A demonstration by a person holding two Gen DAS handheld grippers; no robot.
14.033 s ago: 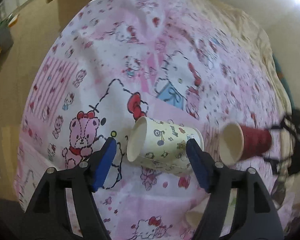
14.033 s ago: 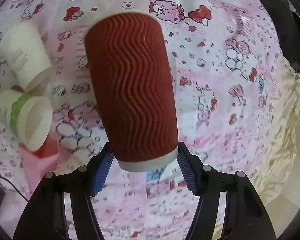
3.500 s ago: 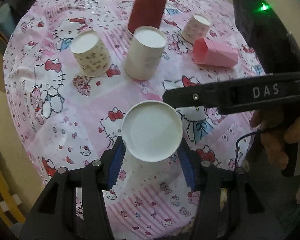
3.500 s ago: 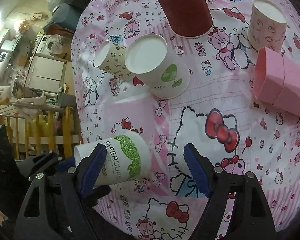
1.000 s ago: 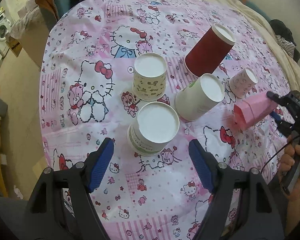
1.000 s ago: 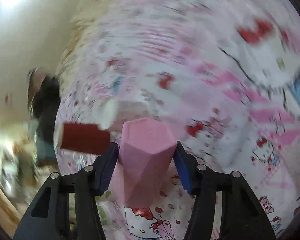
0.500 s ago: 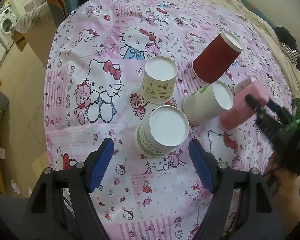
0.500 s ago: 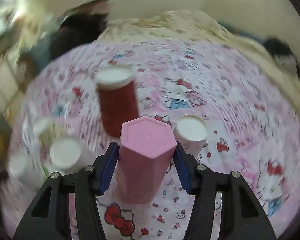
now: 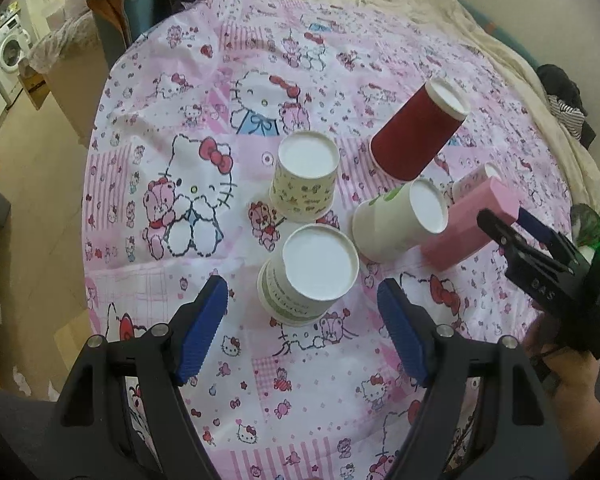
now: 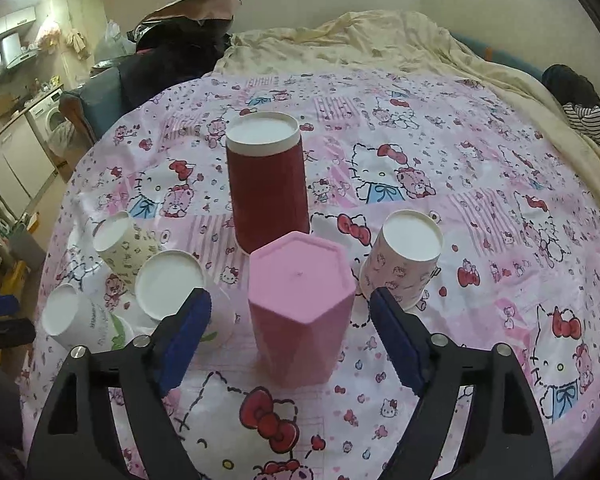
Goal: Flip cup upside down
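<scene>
A pink hexagonal cup (image 10: 300, 312) stands upside down on the pink Hello Kitty tablecloth (image 10: 480, 208). My right gripper (image 10: 290, 338) is open around it, its blue pads apart from the cup's sides. The pink cup also shows in the left wrist view (image 9: 470, 226), with the right gripper (image 9: 516, 226) beside it. My left gripper (image 9: 302, 332) is open and empty, just short of a white cup with green print (image 9: 310, 276), which stands upside down.
Other cups stand upside down: a tall red one (image 10: 266, 184), a small pink patterned one (image 10: 404, 260), a cream patterned one (image 9: 305, 176) and a white one with a green logo (image 9: 400, 220). A cream blanket (image 10: 380, 40) lies behind. The table edge drops to the floor on the left.
My right gripper has set the pink cup down upside down and opened its jaws. My left gripper has stayed open near the white cup.
</scene>
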